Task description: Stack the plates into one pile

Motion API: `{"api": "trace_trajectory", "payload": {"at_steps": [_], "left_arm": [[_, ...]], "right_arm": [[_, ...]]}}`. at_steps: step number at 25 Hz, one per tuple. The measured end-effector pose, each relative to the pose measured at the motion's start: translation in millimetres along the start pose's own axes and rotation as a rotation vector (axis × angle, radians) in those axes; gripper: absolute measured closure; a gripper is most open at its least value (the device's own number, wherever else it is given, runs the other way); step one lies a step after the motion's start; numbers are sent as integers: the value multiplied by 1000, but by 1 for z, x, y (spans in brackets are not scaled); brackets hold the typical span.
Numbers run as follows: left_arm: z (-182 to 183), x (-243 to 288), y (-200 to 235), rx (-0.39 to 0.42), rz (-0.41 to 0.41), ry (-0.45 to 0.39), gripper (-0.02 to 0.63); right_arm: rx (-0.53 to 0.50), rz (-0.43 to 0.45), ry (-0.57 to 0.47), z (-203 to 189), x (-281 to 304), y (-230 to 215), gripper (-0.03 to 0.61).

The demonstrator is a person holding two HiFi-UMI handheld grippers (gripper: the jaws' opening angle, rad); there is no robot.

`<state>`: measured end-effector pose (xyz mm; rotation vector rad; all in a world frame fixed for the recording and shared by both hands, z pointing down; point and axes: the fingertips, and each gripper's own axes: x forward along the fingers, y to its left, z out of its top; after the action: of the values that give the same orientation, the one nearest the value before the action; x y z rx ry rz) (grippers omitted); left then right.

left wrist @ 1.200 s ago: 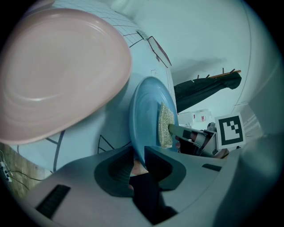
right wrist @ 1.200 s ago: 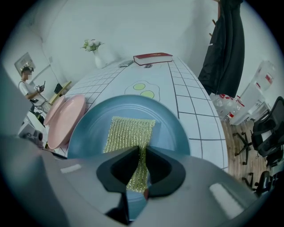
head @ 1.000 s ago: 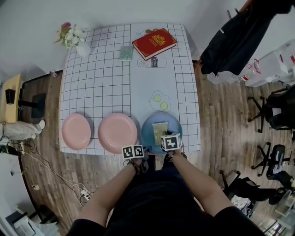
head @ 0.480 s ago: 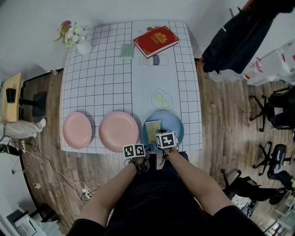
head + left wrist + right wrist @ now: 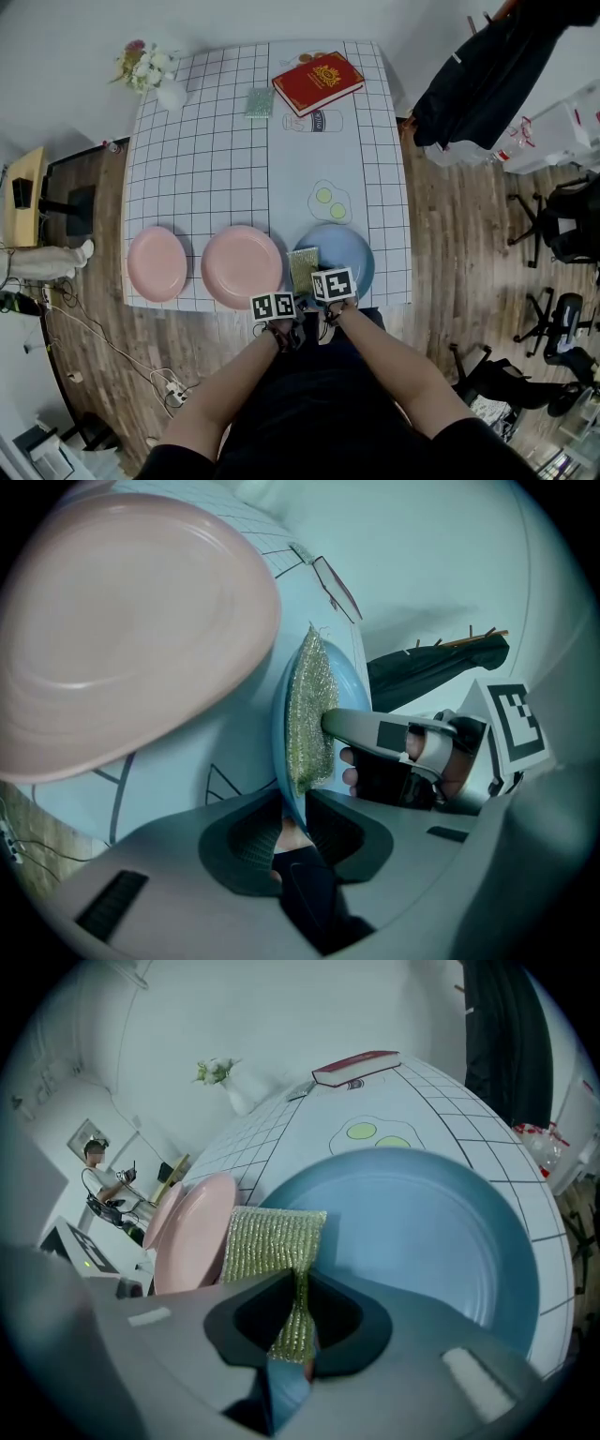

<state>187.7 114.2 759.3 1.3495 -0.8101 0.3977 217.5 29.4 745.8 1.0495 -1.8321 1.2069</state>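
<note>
Left hand-held gripper [image 5: 292,829] clamped on blue plate [image 5: 431,1232] rim, 7 o'clock, steadying it. Right hand-held gripper [image 5: 298,1335] pinches scouring pad [image 5: 272,1241], likely clearing plate before stacking with pink plates [image 5: 242,267].

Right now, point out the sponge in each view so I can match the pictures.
Head view: the sponge is near the table's front edge, on the left side of the blue plate.
Left gripper view: the sponge is at centre, seen edge-on against the blue plate.
Right gripper view: the sponge is lower centre-left, pinched in the right tool.
Shared landmark: the blue plate.
</note>
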Motion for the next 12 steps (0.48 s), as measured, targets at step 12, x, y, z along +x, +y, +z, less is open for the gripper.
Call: {"api": "trace_trajectory", "payload": {"at_steps": [12], "left_arm": [[-1, 1, 0, 4, 3, 3, 551]], "right_arm": [[82, 59, 7, 1, 6, 13, 520]]}}
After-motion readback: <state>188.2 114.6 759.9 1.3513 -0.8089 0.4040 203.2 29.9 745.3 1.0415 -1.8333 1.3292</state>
